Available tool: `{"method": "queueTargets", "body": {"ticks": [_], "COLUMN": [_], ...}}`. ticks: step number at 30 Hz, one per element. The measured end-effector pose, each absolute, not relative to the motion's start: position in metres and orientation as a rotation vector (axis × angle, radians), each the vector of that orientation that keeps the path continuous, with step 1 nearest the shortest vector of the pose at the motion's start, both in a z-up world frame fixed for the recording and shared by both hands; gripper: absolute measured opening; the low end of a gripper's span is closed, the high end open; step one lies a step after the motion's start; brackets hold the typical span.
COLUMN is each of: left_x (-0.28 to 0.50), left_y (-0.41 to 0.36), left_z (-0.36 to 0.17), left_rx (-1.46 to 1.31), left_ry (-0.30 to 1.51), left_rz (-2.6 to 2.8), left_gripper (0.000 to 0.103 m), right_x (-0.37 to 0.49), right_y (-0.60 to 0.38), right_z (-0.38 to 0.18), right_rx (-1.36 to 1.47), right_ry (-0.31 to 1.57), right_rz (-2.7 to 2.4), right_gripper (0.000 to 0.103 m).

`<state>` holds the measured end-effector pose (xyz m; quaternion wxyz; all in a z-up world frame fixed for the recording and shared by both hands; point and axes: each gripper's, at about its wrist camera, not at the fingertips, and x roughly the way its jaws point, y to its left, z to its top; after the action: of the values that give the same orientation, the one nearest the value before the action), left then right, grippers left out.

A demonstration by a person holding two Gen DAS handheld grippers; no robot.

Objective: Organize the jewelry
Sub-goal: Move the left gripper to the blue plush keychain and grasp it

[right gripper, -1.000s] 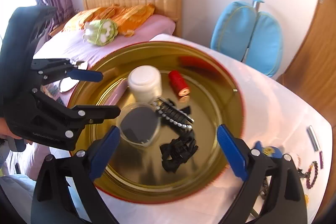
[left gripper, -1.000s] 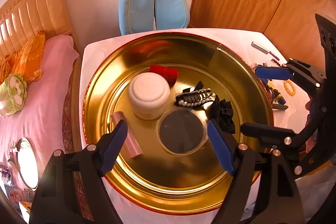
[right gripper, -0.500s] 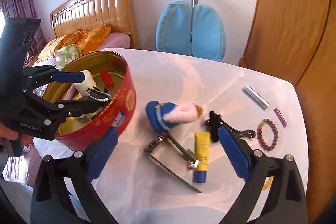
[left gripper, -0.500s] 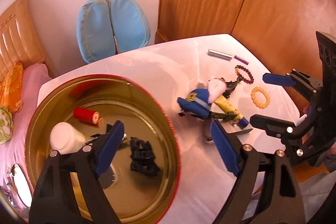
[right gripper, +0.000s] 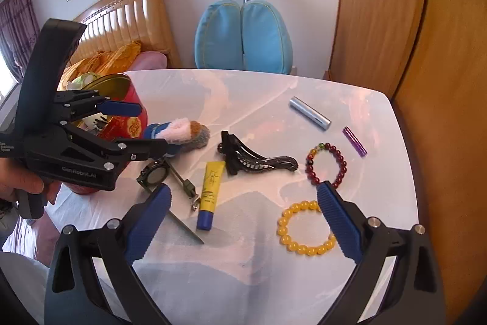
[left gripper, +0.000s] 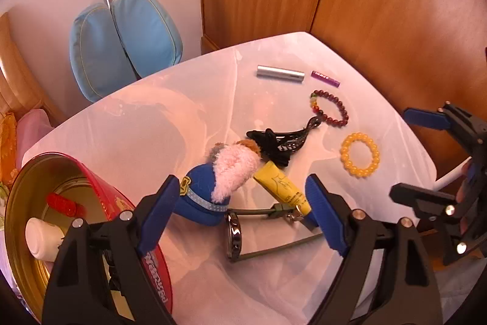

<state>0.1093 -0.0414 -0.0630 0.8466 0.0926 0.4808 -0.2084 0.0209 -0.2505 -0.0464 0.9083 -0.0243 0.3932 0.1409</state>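
Observation:
On the white table lie a yellow bead bracelet [left gripper: 343, 156] [right gripper: 281, 230], a dark red bead bracelet [left gripper: 344, 111] [right gripper: 310, 169], a black hair clip [left gripper: 283, 142] [right gripper: 252, 160] and a watch [left gripper: 233, 233] [right gripper: 155, 174]. My left gripper [left gripper: 240, 215] [right gripper: 137, 127] hangs open over the watch and a blue plush charm [left gripper: 201, 197] [right gripper: 182, 131], holding nothing. My right gripper [right gripper: 243, 221] [left gripper: 423, 157] is open and empty above the table's near edge, its right finger beside the yellow bracelet. The red tin [left gripper: 153, 264] [right gripper: 134, 118] stands at the left.
A yellow tube [left gripper: 283, 185] [right gripper: 211, 185] lies by the watch strap. A silver tube [left gripper: 280, 73] [right gripper: 309, 113] and a purple stick [left gripper: 325, 78] [right gripper: 354, 141] sit at the far side. The tin holds a red spool [left gripper: 64, 204] and a white jar [left gripper: 39, 236]. Blue chair [right gripper: 243, 38] behind, wooden wardrobe on the right.
Both grippers have swung from above the gold tin to the right, over the loose items on the table. Both stayed open and empty.

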Motion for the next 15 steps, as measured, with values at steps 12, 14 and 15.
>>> {"method": "queueTargets", "body": {"ticks": [12,14,15], "left_x": [0.148,0.148,0.148], "left_y": [-0.049,-0.047,-0.046], "left_z": [-0.113,-0.112,-0.111], "left_rx": [0.293,0.312,0.305], "left_ry": [1.103,1.091,1.094], "left_rz": [-0.423,-0.397,-0.401], "left_gripper": [0.065,0.054,0.05], "right_x": [0.036,0.037,0.036], "right_y": [-0.265,-0.265,-0.265], "right_z": [-0.065,-0.066,-0.065], "right_rx": [-0.011,-0.01,0.0], "right_ry": [0.883,0.886,0.885], "right_rz": [0.217,0.21,0.209], "right_gripper": [0.097,0.097,0.097]}}
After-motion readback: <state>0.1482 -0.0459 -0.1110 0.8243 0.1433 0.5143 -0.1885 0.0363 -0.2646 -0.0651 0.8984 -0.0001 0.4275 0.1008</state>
